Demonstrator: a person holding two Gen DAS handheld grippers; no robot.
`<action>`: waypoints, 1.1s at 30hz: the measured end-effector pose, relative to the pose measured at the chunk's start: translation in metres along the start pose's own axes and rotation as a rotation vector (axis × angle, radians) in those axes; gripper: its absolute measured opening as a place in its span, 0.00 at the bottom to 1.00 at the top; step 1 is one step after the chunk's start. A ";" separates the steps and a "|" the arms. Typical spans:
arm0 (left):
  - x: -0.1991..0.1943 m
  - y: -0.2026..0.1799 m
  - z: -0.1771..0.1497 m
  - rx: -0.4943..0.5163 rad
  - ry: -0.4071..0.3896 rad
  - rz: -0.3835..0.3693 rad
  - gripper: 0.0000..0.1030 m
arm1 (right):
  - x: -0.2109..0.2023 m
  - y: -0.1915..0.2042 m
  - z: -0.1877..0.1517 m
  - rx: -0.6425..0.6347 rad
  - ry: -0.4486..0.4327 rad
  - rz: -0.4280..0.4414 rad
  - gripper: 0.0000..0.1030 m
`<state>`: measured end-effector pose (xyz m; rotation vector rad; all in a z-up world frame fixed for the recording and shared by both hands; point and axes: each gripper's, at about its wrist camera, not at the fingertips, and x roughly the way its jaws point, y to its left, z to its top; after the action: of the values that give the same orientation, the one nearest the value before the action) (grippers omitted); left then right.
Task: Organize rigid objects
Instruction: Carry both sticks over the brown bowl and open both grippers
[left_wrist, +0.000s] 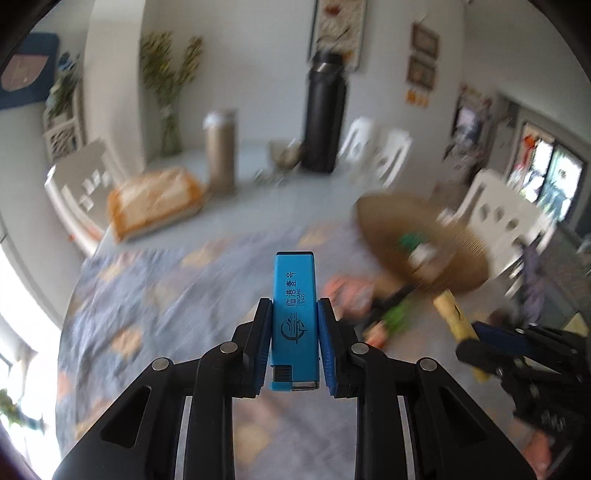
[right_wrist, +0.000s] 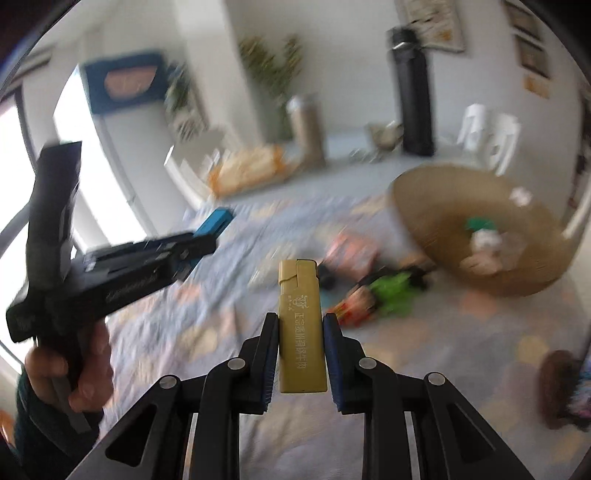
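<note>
My left gripper (left_wrist: 294, 308) is shut on a blue lighter (left_wrist: 294, 295) and holds it above the patterned tablecloth. My right gripper (right_wrist: 301, 321) is shut on a gold lighter (right_wrist: 301, 325), also held above the cloth. The left gripper with its blue lighter (right_wrist: 216, 221) shows at the left of the right wrist view. The right gripper (left_wrist: 480, 334) with the gold lighter (left_wrist: 456, 317) shows at the right of the left wrist view. A round woven basket (right_wrist: 443, 206) holding small items lies ahead to the right. The views are blurred by motion.
Loose items lie on the cloth by the basket (left_wrist: 391, 221): a green object (right_wrist: 391, 291), an orange-pink packet (right_wrist: 351, 251). A tall black flask (left_wrist: 325, 110), a gold tumbler (left_wrist: 221, 151) and an orange-trimmed box (left_wrist: 155, 203) stand at the far side. White chairs (left_wrist: 373, 151) surround the table.
</note>
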<state>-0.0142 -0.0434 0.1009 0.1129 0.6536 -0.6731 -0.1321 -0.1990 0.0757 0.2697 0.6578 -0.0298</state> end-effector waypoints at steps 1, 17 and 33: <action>-0.004 -0.009 0.012 -0.003 -0.032 -0.037 0.20 | -0.011 -0.012 0.010 0.038 -0.040 -0.018 0.23; 0.144 -0.106 0.043 -0.003 0.129 -0.246 0.20 | 0.029 -0.136 0.059 0.383 0.017 -0.205 0.23; 0.044 -0.047 0.034 -0.042 -0.046 -0.095 0.74 | 0.016 -0.101 0.052 0.282 0.020 -0.105 0.31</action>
<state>0.0009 -0.1140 0.1071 0.0276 0.6313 -0.7508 -0.0990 -0.3089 0.0814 0.5073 0.6874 -0.2222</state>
